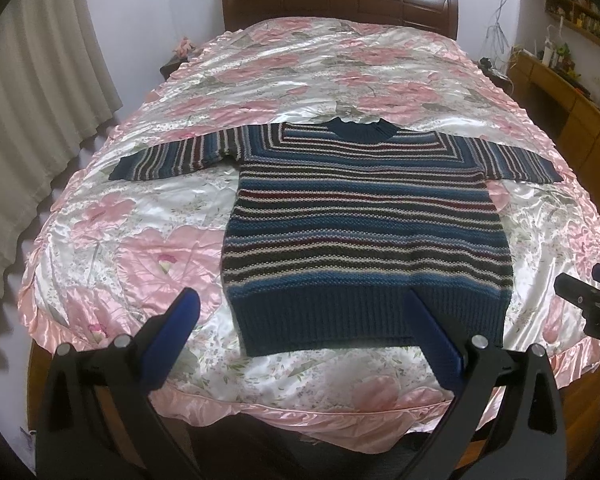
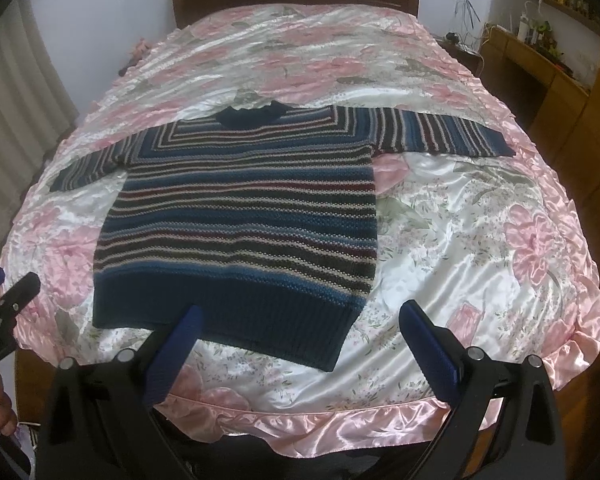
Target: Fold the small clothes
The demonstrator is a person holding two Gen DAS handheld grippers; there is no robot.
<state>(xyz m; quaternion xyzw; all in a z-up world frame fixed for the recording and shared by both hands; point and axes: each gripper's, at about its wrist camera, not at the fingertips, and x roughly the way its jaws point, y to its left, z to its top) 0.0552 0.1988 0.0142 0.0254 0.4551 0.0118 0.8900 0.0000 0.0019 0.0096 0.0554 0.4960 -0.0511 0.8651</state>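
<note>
Floral bedspread (image 1: 148, 264) carries the striped sweater (image 1: 364, 216) flat, hem toward me, collar away. I hold both grippers, left gripper (image 1: 304, 304) and right gripper (image 2: 300, 316), spread wide and empty, near the hem.

A coarse, matt knitted sweater (image 1: 364, 216) lies on a glossy satin bedspread (image 1: 148, 240) before a polished wooden headboard (image 1: 340, 0).
</note>
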